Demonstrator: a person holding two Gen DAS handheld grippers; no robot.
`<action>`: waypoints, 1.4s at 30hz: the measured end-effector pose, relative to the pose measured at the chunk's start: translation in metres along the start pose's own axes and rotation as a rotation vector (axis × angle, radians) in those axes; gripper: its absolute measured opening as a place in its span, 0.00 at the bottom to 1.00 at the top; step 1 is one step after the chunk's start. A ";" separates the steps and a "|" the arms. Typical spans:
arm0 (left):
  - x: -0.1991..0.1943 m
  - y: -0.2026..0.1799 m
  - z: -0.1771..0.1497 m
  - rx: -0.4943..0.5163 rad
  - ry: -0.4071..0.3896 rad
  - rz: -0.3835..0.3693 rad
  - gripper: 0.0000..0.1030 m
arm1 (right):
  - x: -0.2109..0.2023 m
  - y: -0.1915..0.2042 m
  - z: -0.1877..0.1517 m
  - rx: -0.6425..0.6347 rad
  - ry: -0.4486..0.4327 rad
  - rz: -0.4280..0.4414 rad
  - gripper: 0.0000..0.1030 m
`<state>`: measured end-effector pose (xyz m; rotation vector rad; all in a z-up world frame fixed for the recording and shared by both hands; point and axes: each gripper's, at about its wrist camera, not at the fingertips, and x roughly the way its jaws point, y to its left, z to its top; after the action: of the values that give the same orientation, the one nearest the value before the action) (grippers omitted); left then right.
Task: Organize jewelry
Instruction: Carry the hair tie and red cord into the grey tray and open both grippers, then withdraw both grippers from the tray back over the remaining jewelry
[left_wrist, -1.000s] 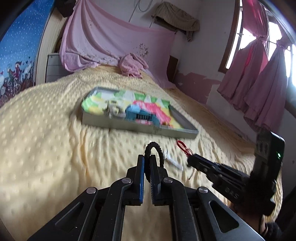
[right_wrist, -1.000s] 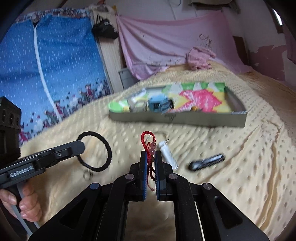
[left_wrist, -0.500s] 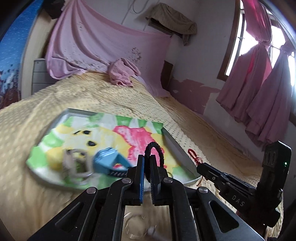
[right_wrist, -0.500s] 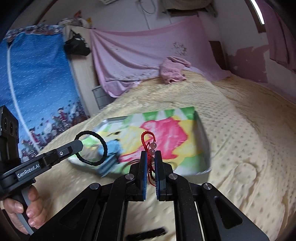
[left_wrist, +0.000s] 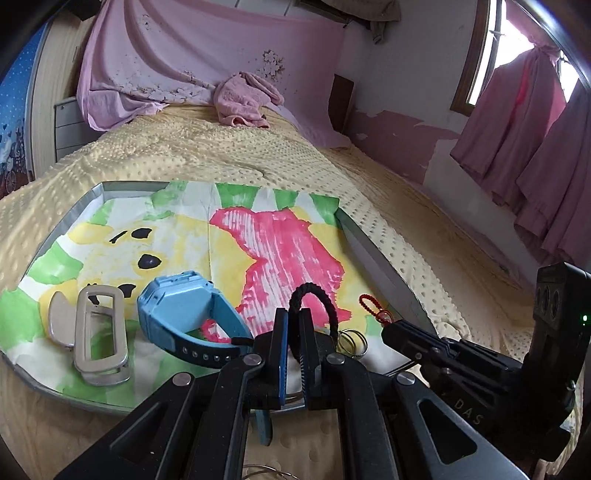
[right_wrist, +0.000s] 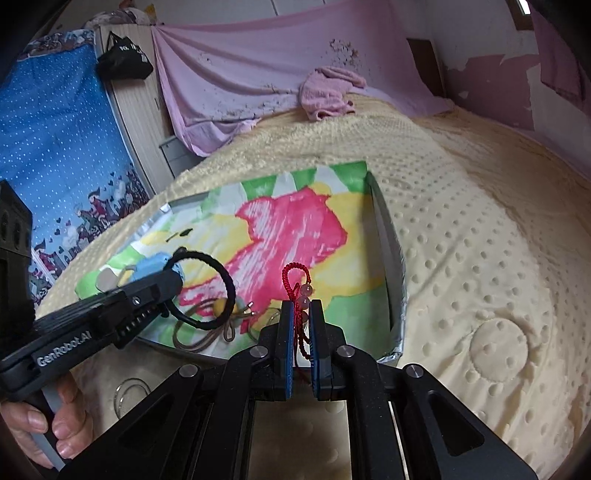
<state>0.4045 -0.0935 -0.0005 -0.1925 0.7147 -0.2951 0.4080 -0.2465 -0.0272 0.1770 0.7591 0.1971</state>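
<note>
The fingers (left_wrist: 282, 354) of the left gripper (left_wrist: 291, 332) stand nearly closed, pinching the lower arc of a black braided cord loop (left_wrist: 314, 299) that rises above their tips, and the fingers (right_wrist: 286, 343) of the right gripper (right_wrist: 301, 321) are likewise drawn close on a red knotted cord bracelet with pale pink beads (right_wrist: 297, 284), whose loop stands up while its tail hangs down between the pads. Beneath both lies the yellow dimpled bedspread (right_wrist: 480, 258), and on it the shallow grey metal tray lined with a painted sheet of pink, yellow and green (left_wrist: 373, 251), over whose near edge both grippers hover. Inside the tray, toward its near left, rest a light blue plastic wristwatch with a dark strap (left_wrist: 184, 317) and just beside it a beige rectangular frame-shaped case (left_wrist: 101, 328); nearer the right gripper lie a brown cord with a yellow bead (right_wrist: 218, 314) and a small thin wire ring (left_wrist: 351, 343). A clear ring (right_wrist: 127, 397) sits on the bedspread just outside the tray's near edge. The step in hand appears to be the delivery of both held pieces into the tray. The next move probably calls for lowering each gripper toward a bare patch of the painted liner, apart from the watch and the brown cord, then parting the fingers so each loop drops flat without catching on the pads.
</note>
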 end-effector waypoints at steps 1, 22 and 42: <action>0.000 0.000 0.000 -0.001 0.000 0.004 0.06 | 0.002 0.001 0.000 -0.002 0.005 -0.002 0.07; -0.035 -0.011 -0.011 0.013 -0.129 0.023 0.61 | -0.052 -0.008 -0.011 0.015 -0.164 -0.064 0.38; -0.145 -0.006 -0.067 0.031 -0.370 0.155 1.00 | -0.161 0.019 -0.057 -0.048 -0.419 -0.077 0.94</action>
<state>0.2549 -0.0563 0.0407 -0.1559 0.3559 -0.1169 0.2522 -0.2617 0.0429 0.1368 0.3436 0.0992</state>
